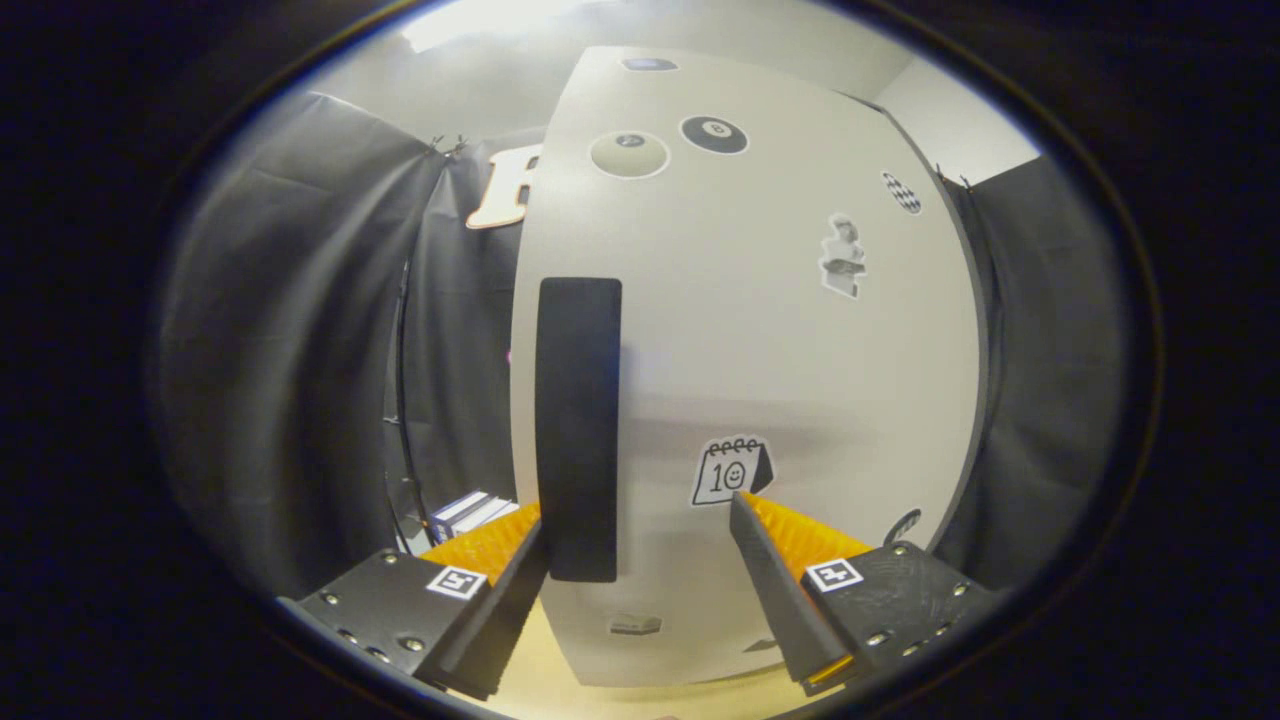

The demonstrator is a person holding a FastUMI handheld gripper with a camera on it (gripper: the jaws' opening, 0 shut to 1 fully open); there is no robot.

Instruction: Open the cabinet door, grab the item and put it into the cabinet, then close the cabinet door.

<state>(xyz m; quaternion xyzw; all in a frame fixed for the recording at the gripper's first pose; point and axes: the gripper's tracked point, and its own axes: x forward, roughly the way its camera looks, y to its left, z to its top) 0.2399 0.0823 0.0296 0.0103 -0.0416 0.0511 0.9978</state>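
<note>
A white cabinet door (780, 380) with several stickers stands close in front of me, upright and apparently shut. Its tall black handle (578, 420) runs down the door's left side. My gripper (635, 520) is open, with the handle's lower end just inside the left finger (500, 560) and a wide gap over to the right finger (790, 560). Neither finger presses on the handle. A small blue and white box (468, 512), perhaps the item, lies low to the left of the cabinet, beyond the left finger.
Black cloth walls (290, 350) hang on both sides of the cabinet. A light wooden surface (560, 680) shows beneath the cabinet, between the fingers.
</note>
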